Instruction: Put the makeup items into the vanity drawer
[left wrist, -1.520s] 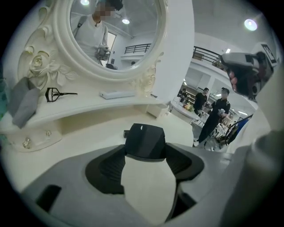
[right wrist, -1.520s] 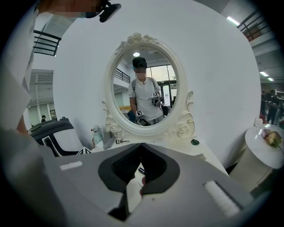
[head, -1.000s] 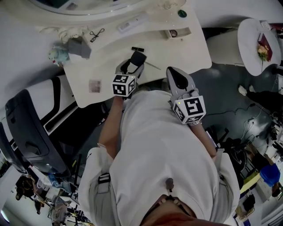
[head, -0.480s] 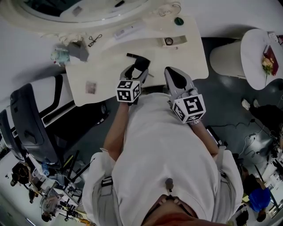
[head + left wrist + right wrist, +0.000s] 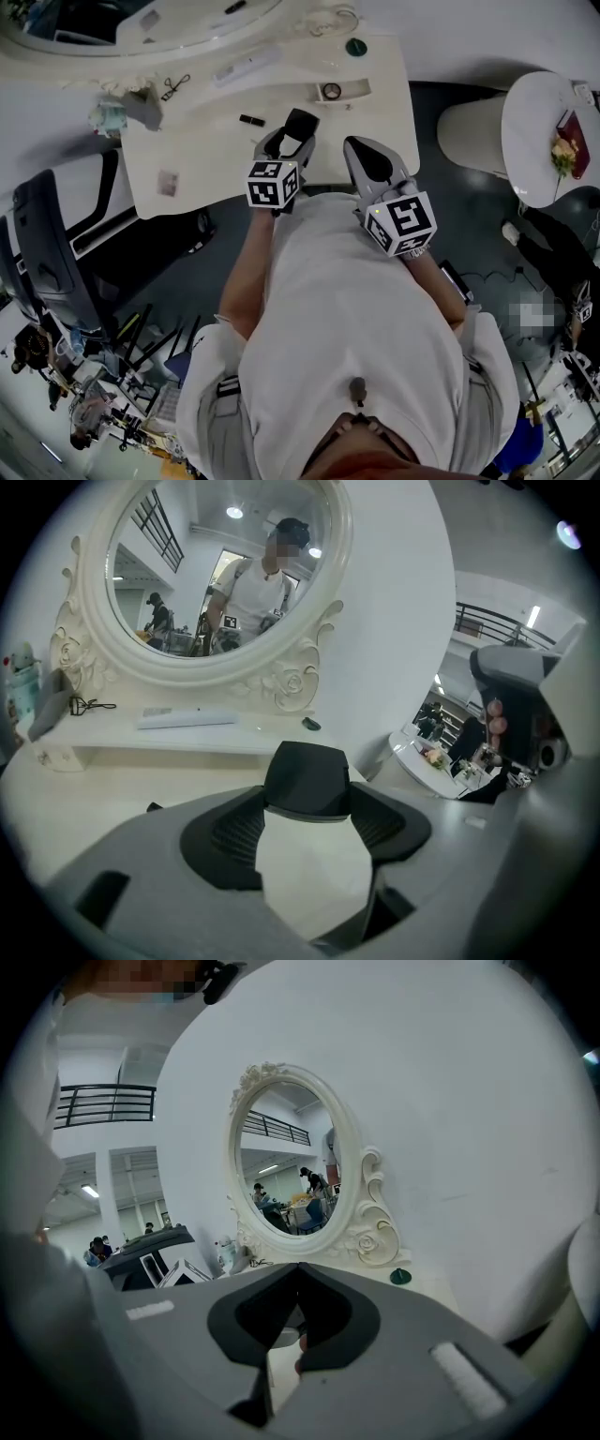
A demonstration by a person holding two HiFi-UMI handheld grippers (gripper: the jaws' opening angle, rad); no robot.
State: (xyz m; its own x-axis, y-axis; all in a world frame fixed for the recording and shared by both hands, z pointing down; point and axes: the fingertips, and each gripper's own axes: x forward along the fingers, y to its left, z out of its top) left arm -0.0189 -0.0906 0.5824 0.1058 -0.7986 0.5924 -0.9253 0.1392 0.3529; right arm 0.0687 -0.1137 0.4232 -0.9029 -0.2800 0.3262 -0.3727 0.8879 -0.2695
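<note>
I've slid my left gripper [image 5: 294, 137], clamped on a black case [image 5: 302, 119], right of the black stick [image 5: 251, 120]; my right gripper [image 5: 357, 146] is closed and empty, and the drawer is likely still unopened.

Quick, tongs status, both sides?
Left tongs: closed on a black case.
Right tongs: closed, nothing visibly held.

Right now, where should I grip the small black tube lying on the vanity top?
Grip the black tube across its narrow middle, coming straight down from above. It lies flat on the vanity top with bare surface along both long sides, so the jaws should fit one on each side.
</note>
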